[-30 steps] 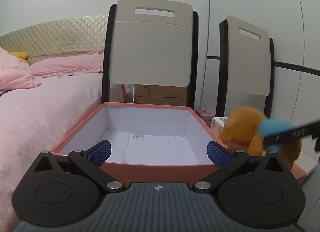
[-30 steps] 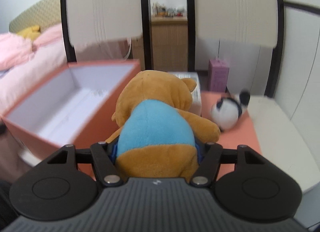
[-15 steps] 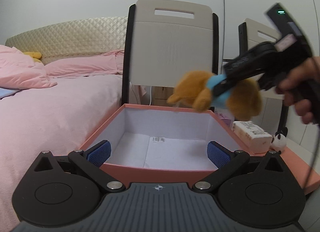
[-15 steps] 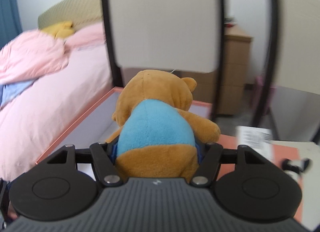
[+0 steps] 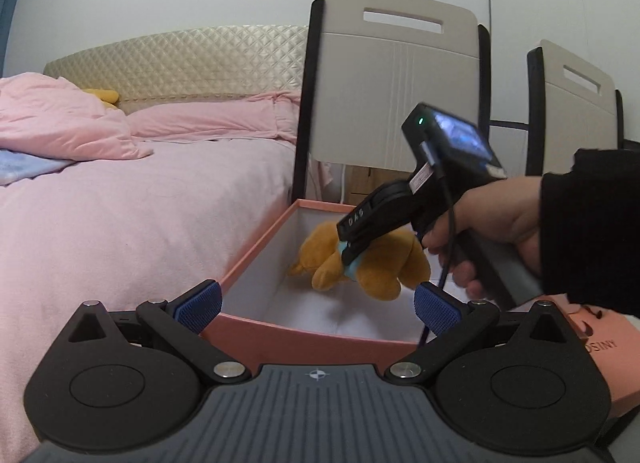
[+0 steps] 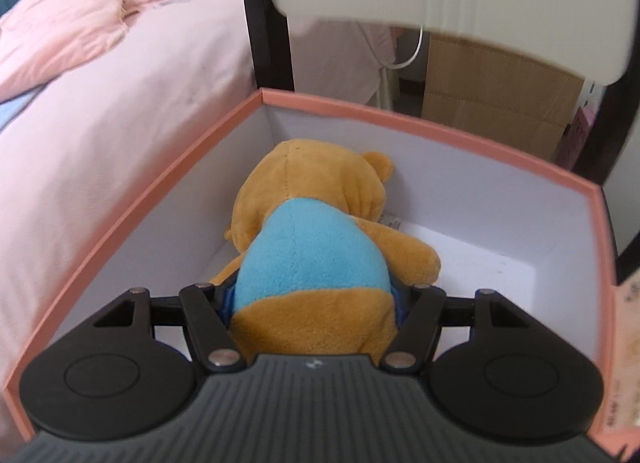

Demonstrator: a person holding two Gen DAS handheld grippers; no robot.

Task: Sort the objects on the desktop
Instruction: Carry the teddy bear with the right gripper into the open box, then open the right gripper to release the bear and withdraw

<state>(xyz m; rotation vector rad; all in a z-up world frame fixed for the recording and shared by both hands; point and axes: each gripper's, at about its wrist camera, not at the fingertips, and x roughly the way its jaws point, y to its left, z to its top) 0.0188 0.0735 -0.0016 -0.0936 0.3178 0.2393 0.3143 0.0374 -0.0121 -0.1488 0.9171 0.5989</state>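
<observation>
Right gripper (image 6: 314,299), jaws clamped on a teddy bear (image 6: 316,239), holds it inside the pink box (image 6: 440,125); bear's face hidden; left gripper (image 5: 318,305) spread wide at the box's near wall

The left wrist view looks low over the box's (image 5: 304,337) near rim, toward bed and chairs. The right wrist view peers steeply down inside (much nearer); both share the plush bear (image 5: 372,263) (image 6: 320,239).
</observation>
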